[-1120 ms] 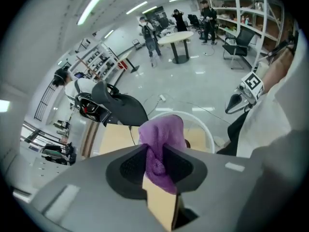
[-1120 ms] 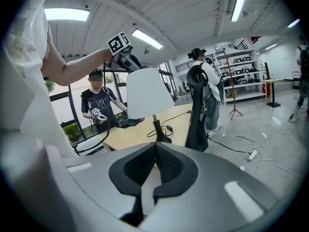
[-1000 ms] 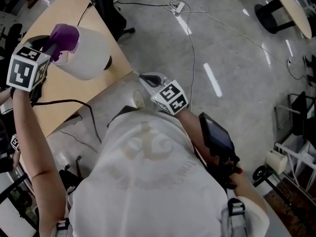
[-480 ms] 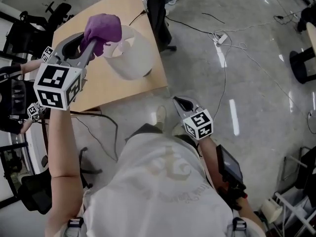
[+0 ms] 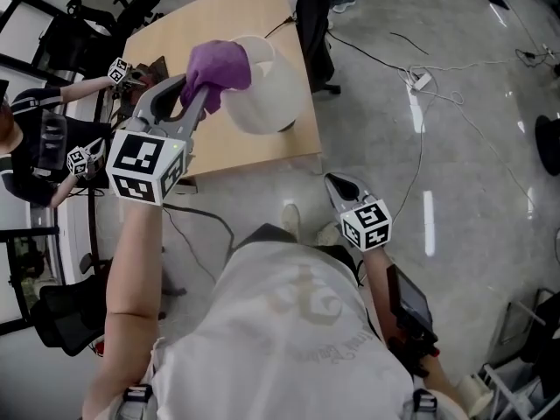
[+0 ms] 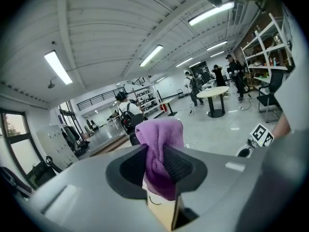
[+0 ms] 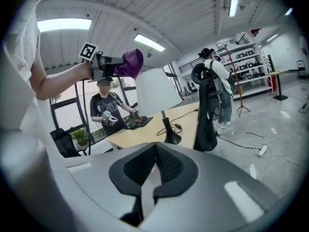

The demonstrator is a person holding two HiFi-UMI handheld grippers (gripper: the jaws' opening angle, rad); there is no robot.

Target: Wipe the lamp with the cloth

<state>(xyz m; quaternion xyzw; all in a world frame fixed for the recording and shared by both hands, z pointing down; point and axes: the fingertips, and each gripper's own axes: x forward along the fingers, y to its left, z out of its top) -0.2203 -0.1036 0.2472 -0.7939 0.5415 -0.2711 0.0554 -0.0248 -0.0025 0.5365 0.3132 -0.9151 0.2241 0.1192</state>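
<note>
A table lamp with a white shade (image 5: 271, 94) stands on the wooden table (image 5: 188, 33). My left gripper (image 5: 194, 93) is shut on a bunched purple cloth (image 5: 220, 63), which sits at the shade's top left edge. In the left gripper view the cloth (image 6: 161, 163) hangs between the pads and hides the lamp. The right gripper view has the shade (image 7: 157, 91), the black lamp base (image 7: 171, 138) and the raised cloth (image 7: 129, 62) to the left. My right gripper (image 5: 339, 185) hangs low over the floor, shut and empty.
A seated person (image 5: 35, 147) works with small grippers at the table's far side. Another person (image 5: 317, 16) with a black backpack stands by the table's right end. Cables and a power strip (image 5: 420, 81) lie on the floor. A black chair (image 5: 66, 322) stands at my left.
My left gripper has lifted the cloth and carried it up along the shade to its top edge, rolling as it went. The right gripper has hardly moved.
</note>
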